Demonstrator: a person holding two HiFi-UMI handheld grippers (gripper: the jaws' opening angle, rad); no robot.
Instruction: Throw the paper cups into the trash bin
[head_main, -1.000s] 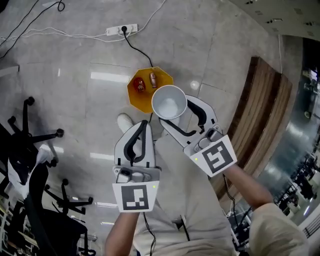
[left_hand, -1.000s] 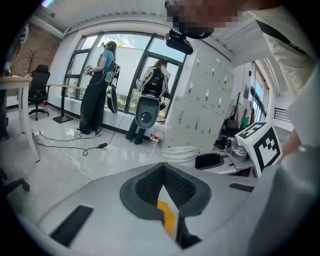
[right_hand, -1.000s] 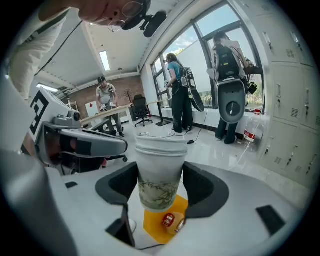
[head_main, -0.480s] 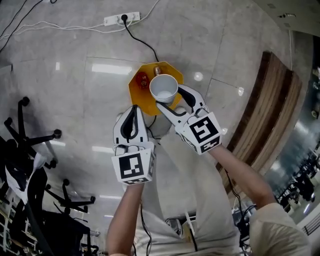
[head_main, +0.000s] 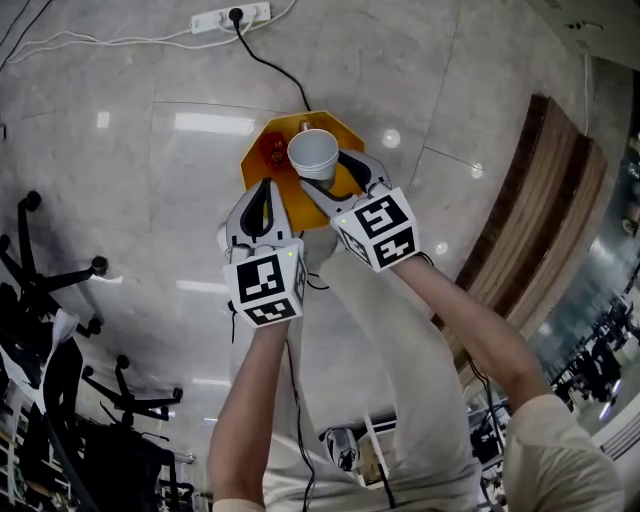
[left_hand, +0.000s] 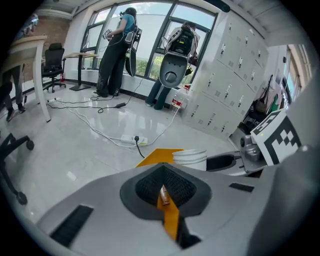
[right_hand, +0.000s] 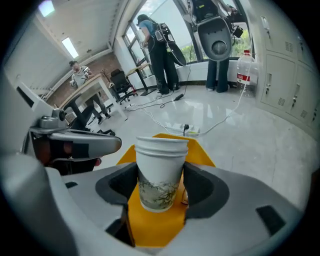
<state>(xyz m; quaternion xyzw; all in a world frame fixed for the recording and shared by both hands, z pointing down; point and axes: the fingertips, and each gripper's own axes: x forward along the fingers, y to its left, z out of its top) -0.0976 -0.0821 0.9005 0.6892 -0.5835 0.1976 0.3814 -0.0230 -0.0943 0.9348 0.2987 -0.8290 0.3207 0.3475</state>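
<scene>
Right gripper (head_main: 322, 172), jaws wide, clamps smooth, tapered, leaf-printed nested paper cups (right_hand: 161, 170) above the orange octagonal trash bin (head_main: 320, 117) on glossy stone floor (head_main: 150, 150); left gripper (head_main: 262, 192), jaws together, empty, alongside; power strip (head_main: 230, 17) beyond.

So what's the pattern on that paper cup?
White, with a grey-green leafy print low on the paper cup; the right gripper view shows it best.

Bright daylight from tall dark-framed glass windows (left_hand: 148, 44); white glare patches on glossy grey marble floor (head_main: 120, 170); fisheye-warped, vignetted edges.
</scene>
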